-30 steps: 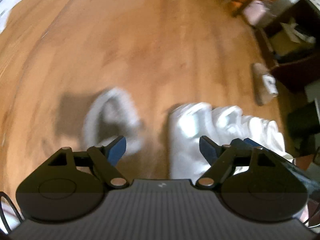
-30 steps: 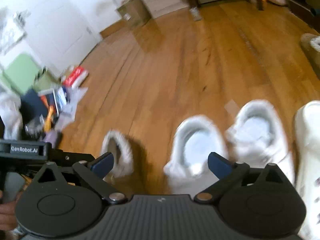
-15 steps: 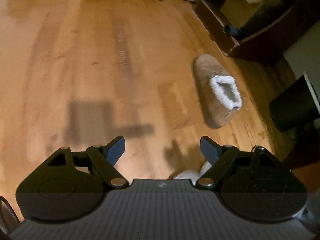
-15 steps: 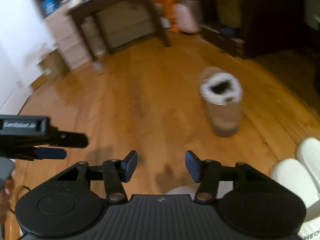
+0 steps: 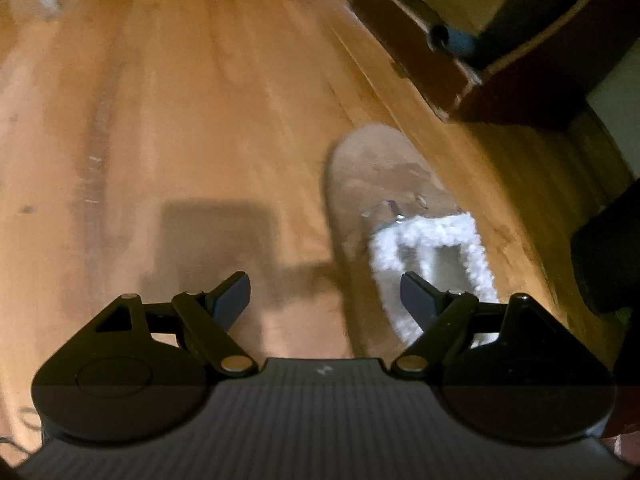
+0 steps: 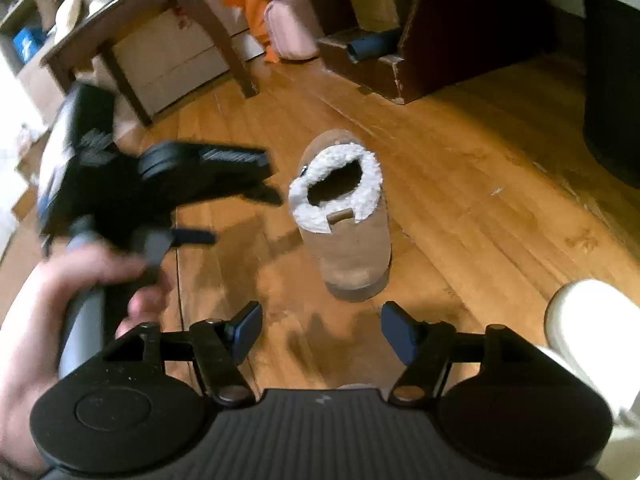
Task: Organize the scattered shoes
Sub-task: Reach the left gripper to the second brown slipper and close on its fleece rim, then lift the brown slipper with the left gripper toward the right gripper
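A tan slipper (image 6: 346, 216) with a white fleece lining lies on the wooden floor, heel toward me. In the left wrist view the same slipper (image 5: 384, 188) sits ahead and to the right. My left gripper (image 5: 325, 296) is open and empty, its right finger just over the slipper's fleece opening. The left gripper (image 6: 276, 184) shows blurred in the right wrist view, held by a hand (image 6: 80, 292), just left of the slipper. My right gripper (image 6: 320, 330) is open and empty, a short way in front of the slipper. A white shoe (image 6: 592, 320) lies at the right edge.
Dark wooden furniture (image 6: 460, 32) with a low step stands behind the slipper. A wooden table leg (image 6: 224, 36), a white cabinet (image 6: 168, 56) and a pink container (image 6: 292, 28) are farther back. A black bin (image 6: 612, 96) stands at the right. Bare floor lies to the left.
Both views swung away from the row of white shoes to the lone tan slipper, then closed in on it. The right gripper's jaws widened in the last half second. The left gripper now reaches beside the slipper.
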